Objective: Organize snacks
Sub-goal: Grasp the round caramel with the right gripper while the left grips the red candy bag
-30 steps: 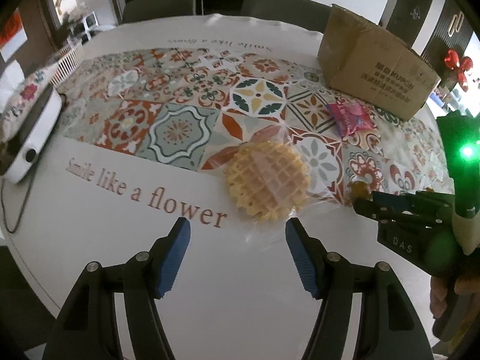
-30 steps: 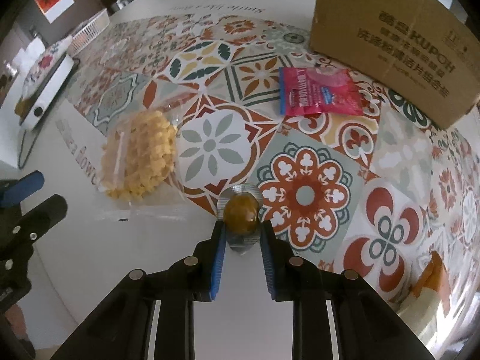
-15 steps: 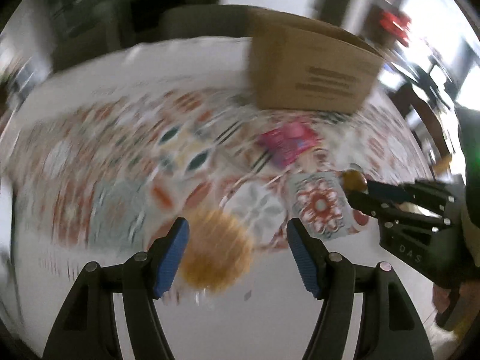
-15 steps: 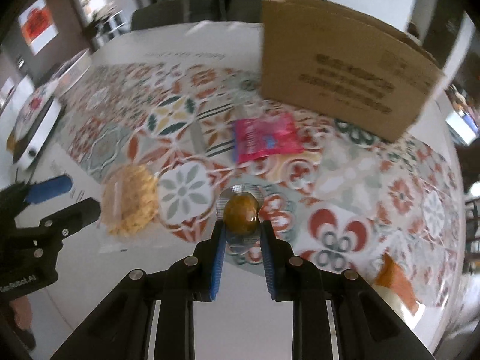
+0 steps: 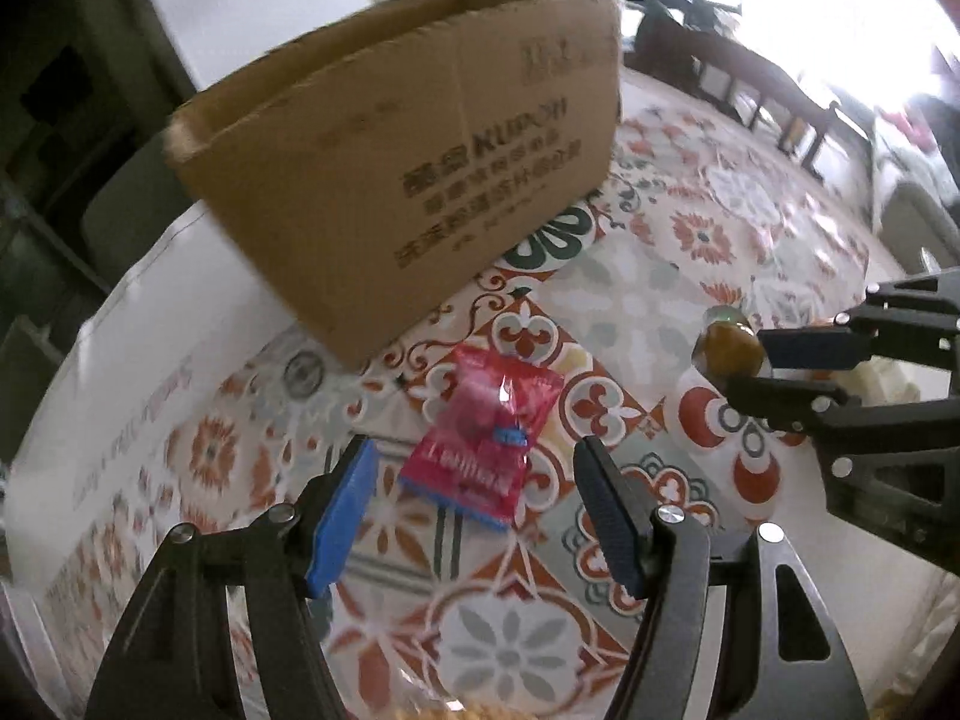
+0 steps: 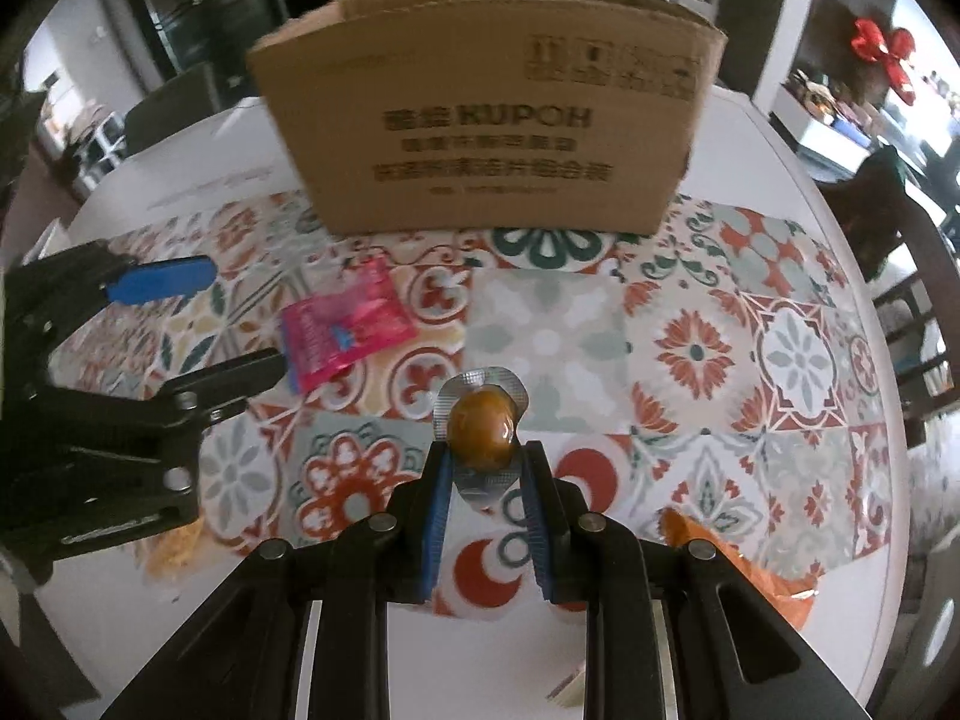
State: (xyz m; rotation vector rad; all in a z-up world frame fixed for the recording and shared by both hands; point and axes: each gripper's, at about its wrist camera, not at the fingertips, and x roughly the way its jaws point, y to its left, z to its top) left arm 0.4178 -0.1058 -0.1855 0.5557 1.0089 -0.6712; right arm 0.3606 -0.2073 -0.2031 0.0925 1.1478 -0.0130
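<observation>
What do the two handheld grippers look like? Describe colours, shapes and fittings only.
Both are alike. The left gripper has two black, angular, open-framed arms with silver round screw heads at the joints, and flat blue ribbed pads on the inner faces of the fingers. The right gripper is the same build: black frame, silver screws, blue pads. No cables, sleeves or readable markings show.

I see a round white table (image 6: 750,138) under a patterned tile-print cloth (image 6: 690,348). Dark chairs (image 6: 918,312) stand at my right; a grey chair (image 6: 174,108) sits behind. Bright window light (image 5: 840,30) floods one side, and a red bow (image 6: 882,45) hangs on a dark wall.
</observation>
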